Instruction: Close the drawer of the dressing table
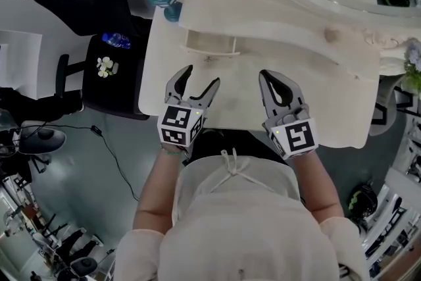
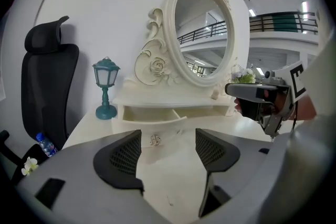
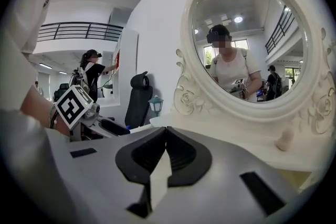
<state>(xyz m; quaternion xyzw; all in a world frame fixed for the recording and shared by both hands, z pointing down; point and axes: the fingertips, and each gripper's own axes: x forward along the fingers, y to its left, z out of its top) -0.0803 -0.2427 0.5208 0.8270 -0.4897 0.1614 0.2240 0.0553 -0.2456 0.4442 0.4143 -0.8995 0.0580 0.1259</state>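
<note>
No words, brands or numbers legible anywhere. Only black-and-white square coded patterns, not letters, on the white marker cube (image 1: 179, 127) of the left hand-held gripper (image 1: 203, 74) and on the matching cube (image 1: 296, 136) of the right hand-held gripper (image 1: 265, 76). Print on the small clear plastic bottle with blue label (image 1: 117, 41) too small to read.
</note>
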